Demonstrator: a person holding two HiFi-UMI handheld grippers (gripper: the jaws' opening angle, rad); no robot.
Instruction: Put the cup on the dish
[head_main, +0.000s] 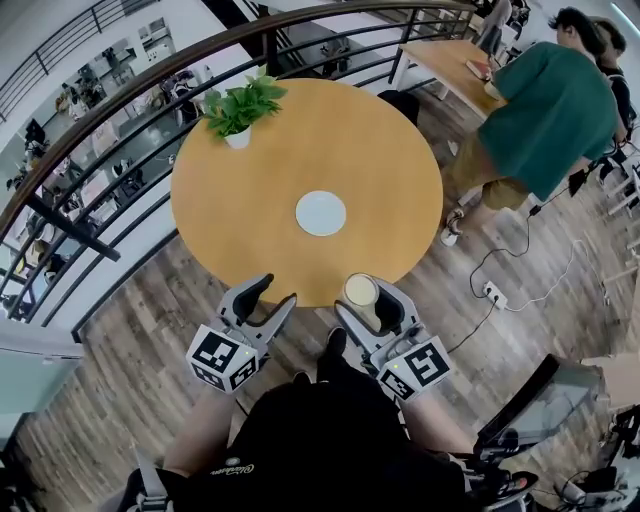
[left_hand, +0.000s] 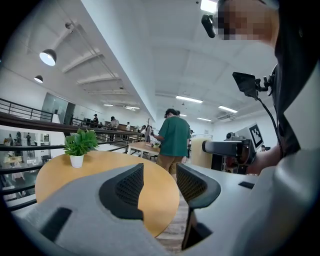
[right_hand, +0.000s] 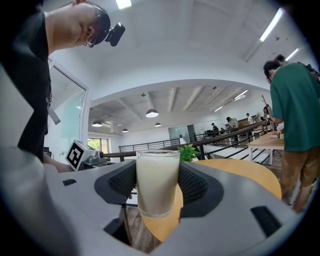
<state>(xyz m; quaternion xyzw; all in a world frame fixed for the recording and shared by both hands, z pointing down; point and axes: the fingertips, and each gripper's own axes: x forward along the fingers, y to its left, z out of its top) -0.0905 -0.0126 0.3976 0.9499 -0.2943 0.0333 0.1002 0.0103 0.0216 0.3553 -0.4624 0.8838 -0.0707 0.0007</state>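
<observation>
**Cup (right_hand: 157, 182) of milky-white glass, short of the flat white round dish (head_main: 321, 213)**

The cup stands upright, clamped between the right gripper's (head_main: 371, 303) jaws at the round wooden table's (head_main: 230, 200) near edge. The dish lies ahead, slightly left, well apart. The left gripper (head_main: 262, 300) gapes empty.

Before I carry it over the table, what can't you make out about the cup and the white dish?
- Small round white dish: seen only in the head view, from above. Neither gripper view shows it, so its rim height is unclear.
- Tall whitish translucent cup: in the head view the right gripper hides its lower part.
- Cup contents: milky liquid or frosted wall, no view settles it.
</observation>
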